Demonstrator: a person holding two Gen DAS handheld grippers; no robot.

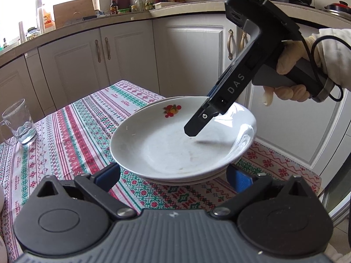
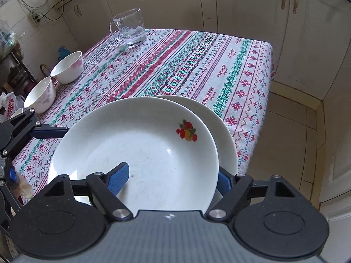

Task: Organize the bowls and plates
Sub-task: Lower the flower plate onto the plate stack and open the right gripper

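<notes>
A white plate with a fruit print lies on a second white plate on the patterned tablecloth. My right gripper straddles the top plate's near rim, one blue pad inside the dish, one outside, jaws wide apart. In the left wrist view it reaches down into the plate from the right. My left gripper is open just before the stack's edge, empty. Two white bowls with pink flowers stand at the table's left edge.
A glass mug stands at the table's far corner. The tablecloth covers the table. White cabinets and a cluttered counter stand behind. Tiled floor lies to the right.
</notes>
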